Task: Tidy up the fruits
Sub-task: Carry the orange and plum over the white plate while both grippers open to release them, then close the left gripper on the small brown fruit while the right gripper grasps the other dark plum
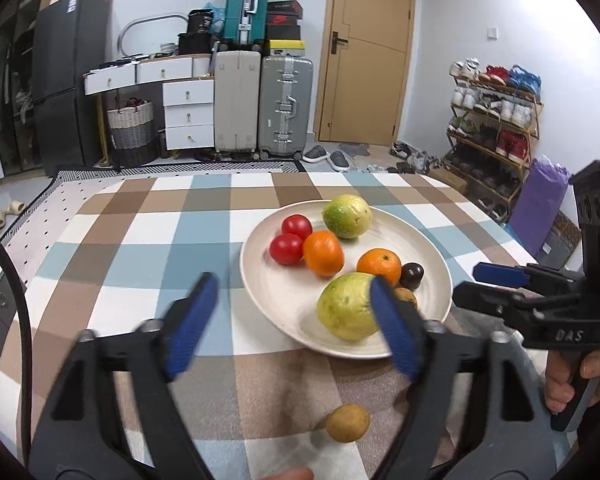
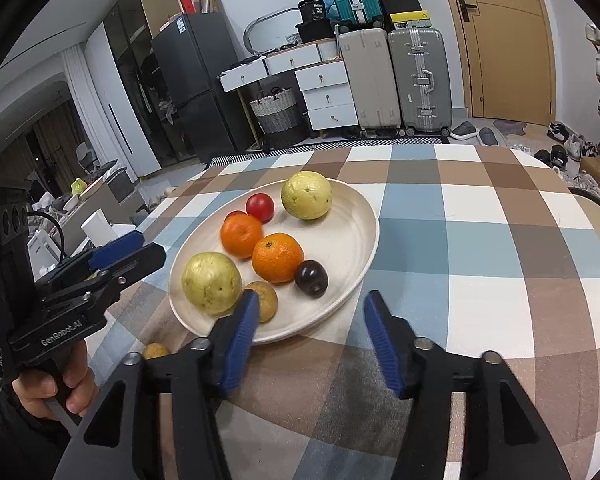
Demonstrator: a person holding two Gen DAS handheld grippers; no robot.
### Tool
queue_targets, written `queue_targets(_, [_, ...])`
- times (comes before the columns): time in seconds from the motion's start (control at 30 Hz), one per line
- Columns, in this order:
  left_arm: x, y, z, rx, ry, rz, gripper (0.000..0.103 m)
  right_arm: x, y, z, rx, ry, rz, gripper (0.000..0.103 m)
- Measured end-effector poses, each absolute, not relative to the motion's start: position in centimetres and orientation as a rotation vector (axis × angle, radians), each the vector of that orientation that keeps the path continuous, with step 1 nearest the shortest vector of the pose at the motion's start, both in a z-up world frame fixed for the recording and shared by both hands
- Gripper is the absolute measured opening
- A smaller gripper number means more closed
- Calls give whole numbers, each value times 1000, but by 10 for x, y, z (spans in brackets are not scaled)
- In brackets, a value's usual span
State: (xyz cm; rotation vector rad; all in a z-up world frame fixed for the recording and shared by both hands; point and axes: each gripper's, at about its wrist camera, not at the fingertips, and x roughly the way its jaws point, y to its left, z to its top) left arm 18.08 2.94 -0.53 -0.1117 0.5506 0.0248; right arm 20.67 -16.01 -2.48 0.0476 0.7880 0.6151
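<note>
A white plate (image 1: 284, 300) (image 2: 352, 240) on the checked tablecloth holds two yellow-green guavas (image 1: 346, 312) (image 2: 211, 283), two oranges (image 1: 323, 253) (image 2: 278, 257), two red tomatoes (image 1: 286, 249) (image 2: 260, 207), a dark plum (image 1: 412, 275) (image 2: 311, 278) and a small brown fruit (image 1: 406, 297) (image 2: 266, 300). Another small brown fruit (image 1: 348, 423) (image 2: 156, 351) lies on the cloth before the plate. My left gripper (image 1: 292, 312) is open and empty above the near-left rim. My right gripper (image 2: 310, 316) is open and empty at the plate's near edge, also seen in the left wrist view (image 1: 476, 284).
The table (image 1: 140, 240) (image 2: 480, 240) has a checked cloth. Beyond its far edge stand suitcases (image 1: 260, 100), a white drawer unit (image 1: 188, 112), a dark fridge (image 1: 68, 72), a door and a shoe rack (image 1: 496, 120).
</note>
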Motion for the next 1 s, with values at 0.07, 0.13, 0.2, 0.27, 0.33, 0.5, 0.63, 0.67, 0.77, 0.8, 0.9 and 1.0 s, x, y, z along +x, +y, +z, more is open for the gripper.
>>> queue_targets(0.07, [177, 32, -6, -118, 555, 31, 84, 204, -160, -24, 48, 781, 621, 83])
queue_targets(0.13, [173, 33, -7, -120, 575, 41, 87, 202, -158, -24, 36, 779, 624, 90])
queue_targets(0.2, [169, 34, -8, -122, 587, 44, 91, 198, -156, -24, 23, 779, 629, 95])
queue_targets(0.27, [165, 34, -8, -121, 590, 49, 102, 196, -155, -23, 14, 774, 639, 103])
queue_targets(0.33, [158, 33, -7, -115, 581, 53, 102, 193, -153, -23, 8, 775, 658, 103])
queue_targets(0.5, [143, 29, -10, -92, 618, 68, 102, 187, -148, -24, -27, 778, 670, 103])
queue_targets(0.63, [137, 28, -10, -80, 622, 75, 102, 184, -146, -24, -35, 785, 676, 103])
queue_targets(0.67, [137, 27, -10, -77, 626, 72, 102, 183, -145, -24, -38, 789, 678, 103])
queue_targets(0.77, [139, 24, -12, -57, 652, 71, 102, 181, -143, -26, -48, 800, 685, 103])
queue_targets(0.8, [138, 23, -12, -55, 652, 68, 102, 181, -142, -27, -56, 809, 689, 103])
queue_targets(0.9, [139, 23, -13, -52, 660, 60, 102, 179, -138, -30, -75, 841, 702, 103])
queue_targets(1.0, [139, 22, -13, -49, 664, 58, 102, 177, -132, -34, -96, 887, 736, 103])
